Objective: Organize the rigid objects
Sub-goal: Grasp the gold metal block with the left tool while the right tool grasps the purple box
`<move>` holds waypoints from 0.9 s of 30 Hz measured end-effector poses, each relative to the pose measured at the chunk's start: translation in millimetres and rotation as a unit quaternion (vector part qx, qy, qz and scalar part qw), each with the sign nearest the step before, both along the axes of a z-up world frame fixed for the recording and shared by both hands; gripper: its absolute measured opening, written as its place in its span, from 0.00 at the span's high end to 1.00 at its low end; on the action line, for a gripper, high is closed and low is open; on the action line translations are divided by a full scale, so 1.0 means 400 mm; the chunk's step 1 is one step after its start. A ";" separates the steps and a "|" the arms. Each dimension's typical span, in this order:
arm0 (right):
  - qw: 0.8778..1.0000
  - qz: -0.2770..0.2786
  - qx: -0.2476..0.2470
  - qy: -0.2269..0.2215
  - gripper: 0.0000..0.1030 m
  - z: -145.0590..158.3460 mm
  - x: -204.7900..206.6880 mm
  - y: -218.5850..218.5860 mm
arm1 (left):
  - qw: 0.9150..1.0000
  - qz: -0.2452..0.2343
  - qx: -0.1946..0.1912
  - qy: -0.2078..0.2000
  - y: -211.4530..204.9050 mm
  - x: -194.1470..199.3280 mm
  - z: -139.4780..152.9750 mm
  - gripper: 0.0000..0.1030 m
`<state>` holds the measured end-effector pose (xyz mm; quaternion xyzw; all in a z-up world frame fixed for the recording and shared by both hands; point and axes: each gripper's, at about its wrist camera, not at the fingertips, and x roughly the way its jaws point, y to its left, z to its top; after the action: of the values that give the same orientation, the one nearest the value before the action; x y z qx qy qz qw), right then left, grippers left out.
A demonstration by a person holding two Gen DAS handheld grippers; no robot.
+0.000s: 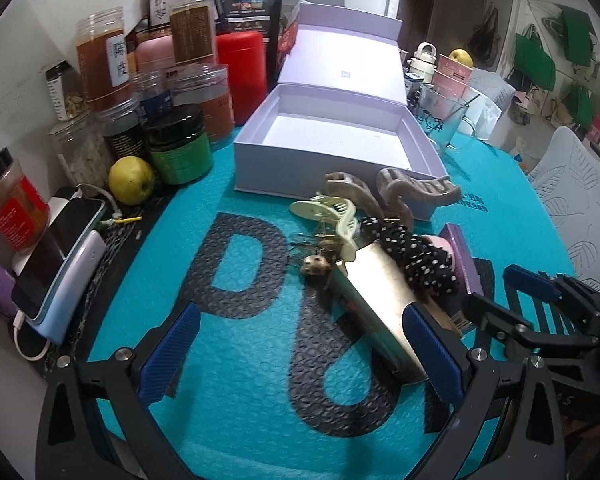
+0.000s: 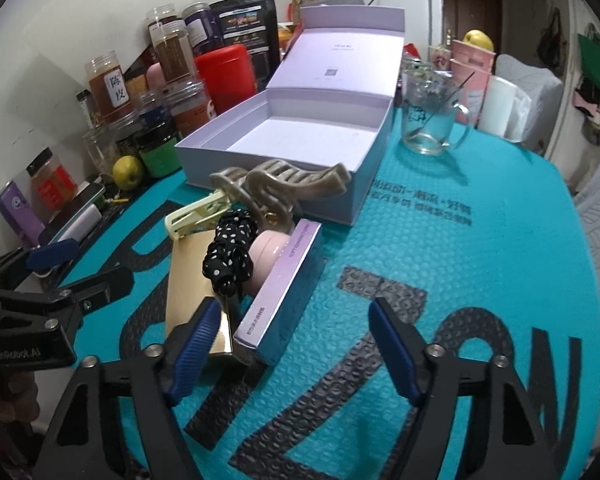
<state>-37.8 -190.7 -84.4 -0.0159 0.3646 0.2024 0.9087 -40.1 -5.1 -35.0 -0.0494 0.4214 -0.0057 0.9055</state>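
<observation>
On a teal bubble-textured mat (image 2: 440,240) printed with big dark letters, a small heap of accessories lies just in front of an open lavender gift box (image 2: 284,136), whose hinged lid stands up behind an empty tray. At the near end of the heap is a slim lilac carton (image 2: 284,292) lying flat and angled, and touching its left side is a shiny gold box (image 2: 188,280). Across both sprawls a black polka-dot scrunchie (image 2: 230,258), with a round pink case (image 2: 266,254) tucked between scrunchie and carton. Nearer the gift box sit a pale green hair claw (image 2: 198,216) and a large taupe hair claw (image 2: 276,184), the latter resting against the box's front wall. The right gripper (image 2: 296,344) hangs low over the mat with its blue-padded jaws apart; the near corner of the lilac carton lies between the fingertips, closer to the left pad, and neither pad presses on it. The left gripper (image 1: 300,352) also has its jaws spread wide, holding nothing; the gold box (image 1: 376,304) reaches down beside its right pad, and whether the two touch cannot be told. Jars (image 1: 100,60), a red canister (image 1: 242,72) and a yellow-green fruit (image 1: 131,180) crowd the left edge; a glass mug (image 2: 432,116) stands right of the gift box.
</observation>
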 end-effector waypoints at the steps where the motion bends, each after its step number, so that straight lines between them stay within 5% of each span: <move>1: 1.000 -0.002 0.003 0.001 0.29 -0.003 0.004 -0.007 | 1.000 -0.004 -0.002 0.000 -0.009 0.006 -0.001 0.00; 4: 1.000 -0.009 0.008 0.002 0.36 -0.005 0.011 -0.035 | 1.000 -0.015 -0.002 -0.001 -0.037 0.021 -0.003 0.00; 19: 0.999 -0.041 0.011 0.013 0.36 -0.038 0.042 -0.143 | 0.998 -0.043 0.000 0.053 -0.141 0.081 -0.072 0.01; 23: 0.999 -0.029 0.015 0.009 0.31 -0.037 0.043 -0.135 | 0.998 -0.047 0.003 0.046 -0.138 0.079 -0.073 0.11; 27: 0.999 -0.011 0.036 0.017 0.19 -0.040 0.049 -0.121 | 0.997 -0.066 0.010 0.026 -0.138 0.059 -0.066 0.33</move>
<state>-18.2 -239.1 -100.4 0.0246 0.3722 0.2056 0.9047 -16.6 -60.2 -61.5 -0.0124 0.4476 -0.0601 0.8921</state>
